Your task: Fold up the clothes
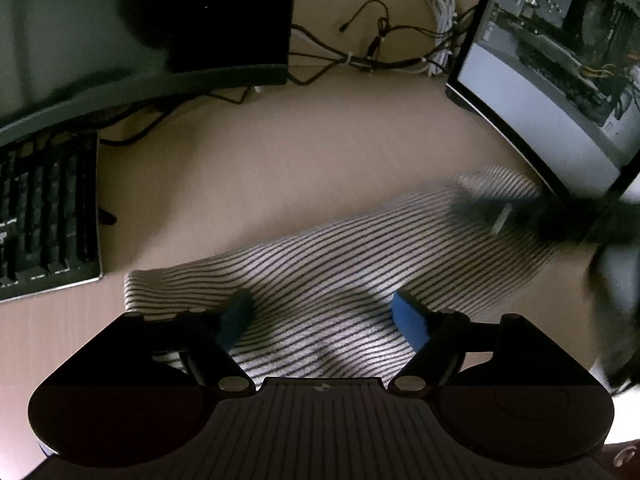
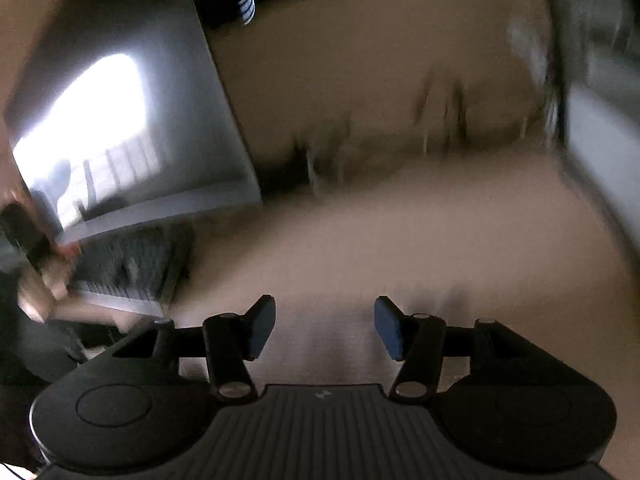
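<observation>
A white garment with thin dark stripes (image 1: 340,256) lies folded in a long band across the beige desk, from lower left to upper right. My left gripper (image 1: 324,312) hovers over its near part with jaws wide open and blue pads (image 1: 408,320) empty. A blurred dark shape, the right gripper (image 1: 520,212), sits at the garment's far right end. In the blurred right wrist view my right gripper (image 2: 325,326) is open and empty, with pale striped cloth (image 2: 332,344) under it.
A black keyboard (image 1: 44,212) lies at the left, with a dark monitor (image 1: 144,28) behind it. A lit screen (image 1: 560,64) stands at the right. Tangled cables (image 1: 372,52) run along the desk's back. Bare desk (image 1: 260,168) lies between them.
</observation>
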`<state>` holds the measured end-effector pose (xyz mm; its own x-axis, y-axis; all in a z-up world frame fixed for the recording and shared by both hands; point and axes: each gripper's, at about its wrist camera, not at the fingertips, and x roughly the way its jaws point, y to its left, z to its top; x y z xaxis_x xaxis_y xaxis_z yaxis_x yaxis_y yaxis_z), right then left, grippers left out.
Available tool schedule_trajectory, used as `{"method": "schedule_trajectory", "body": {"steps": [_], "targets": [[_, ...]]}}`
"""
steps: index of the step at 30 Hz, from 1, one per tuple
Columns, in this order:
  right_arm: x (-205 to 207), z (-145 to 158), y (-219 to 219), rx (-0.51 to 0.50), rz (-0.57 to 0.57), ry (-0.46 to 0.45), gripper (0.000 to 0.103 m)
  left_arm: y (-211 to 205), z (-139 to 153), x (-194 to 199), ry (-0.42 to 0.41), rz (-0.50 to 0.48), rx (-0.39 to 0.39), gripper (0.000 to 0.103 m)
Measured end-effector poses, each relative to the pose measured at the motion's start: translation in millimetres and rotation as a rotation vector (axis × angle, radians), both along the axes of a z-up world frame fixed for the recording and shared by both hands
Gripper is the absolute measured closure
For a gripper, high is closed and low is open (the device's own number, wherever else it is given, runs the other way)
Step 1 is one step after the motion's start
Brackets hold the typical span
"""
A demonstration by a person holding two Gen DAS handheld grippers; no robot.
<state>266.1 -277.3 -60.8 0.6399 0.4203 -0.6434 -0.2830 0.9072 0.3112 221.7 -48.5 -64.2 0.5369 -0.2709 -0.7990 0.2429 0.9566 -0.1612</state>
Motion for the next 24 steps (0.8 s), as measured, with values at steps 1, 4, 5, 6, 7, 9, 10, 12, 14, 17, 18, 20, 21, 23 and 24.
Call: {"method": "schedule_trajectory", "body": {"steps": [1, 4, 5, 6, 7, 9, 10, 12, 14, 17, 18, 20, 21, 23, 24], "targets": [[-3.9, -9.1, 7.0, -0.041, 0.001, -0.003, 0.048, 1.2, 0.0, 1.1, 0.003, 0.004, -0.006, 0.021], [-21.7, -14.9, 19.4, -0.110, 0.016, -0.031, 0.048, 4.0, -1.5, 4.7, 0.003, 0.017, -0.016, 0.021], [-25.3, -14.7, 17.8, -0.096, 0.009, -0.022, 0.048, 4.5, -1.8, 5.8, 0.002, 0.021, -0.019, 0.021], [-27.8, -15.1, 16.2, -0.087, 0.008, -0.019, 0.048, 5.2, -1.1, 6.9, 0.004, 0.029, -0.022, 0.022], [-29.1, -15.5, 15.4, -0.084, 0.007, -0.020, 0.048, 5.3, 1.0, 7.0, 0.007, 0.038, -0.020, 0.024], [-27.7, -16.1, 16.8, -0.090, 0.004, -0.027, 0.047, 4.4, 7.4, 4.2, 0.004, 0.054, 0.002, 0.026], [-25.4, -16.3, 17.3, -0.091, -0.001, -0.027, 0.047, 4.1, 11.1, 1.0, -0.003, 0.056, 0.017, 0.026], [-22.7, -17.8, 18.5, -0.096, -0.007, -0.032, 0.046, 4.4, 19.1, -7.1, -0.021, 0.058, 0.043, 0.026], [-20.8, -19.5, 20.0, -0.101, -0.010, -0.039, 0.045, 6.3, 25.3, -14.1, -0.031, 0.058, 0.051, 0.026], [-21.0, -21.5, 21.6, -0.112, -0.010, -0.051, 0.045, 10.1, 25.8, -19.0, -0.028, 0.058, 0.058, 0.026], [-21.7, -21.4, 21.5, -0.115, -0.008, -0.054, 0.045, 11.4, 23.1, -18.9, -0.021, 0.059, 0.061, 0.026], [-23.2, -18.2, 19.7, -0.114, -0.007, -0.060, 0.044, 12.6, 17.0, -17.9, -0.006, 0.059, 0.061, 0.026], [-24.0, -16.0, 18.5, -0.113, -0.008, -0.063, 0.044, 12.6, 14.5, -17.7, -0.001, 0.056, 0.062, 0.026], [-25.5, -11.5, 16.0, -0.110, -0.008, -0.069, 0.043, 11.1, 11.6, -17.7, -0.003, 0.047, 0.071, 0.024], [-27.4, -8.0, 14.7, -0.109, -0.012, -0.074, 0.041, 11.0, 10.7, -17.3, -0.004, 0.044, 0.070, 0.023]]}}
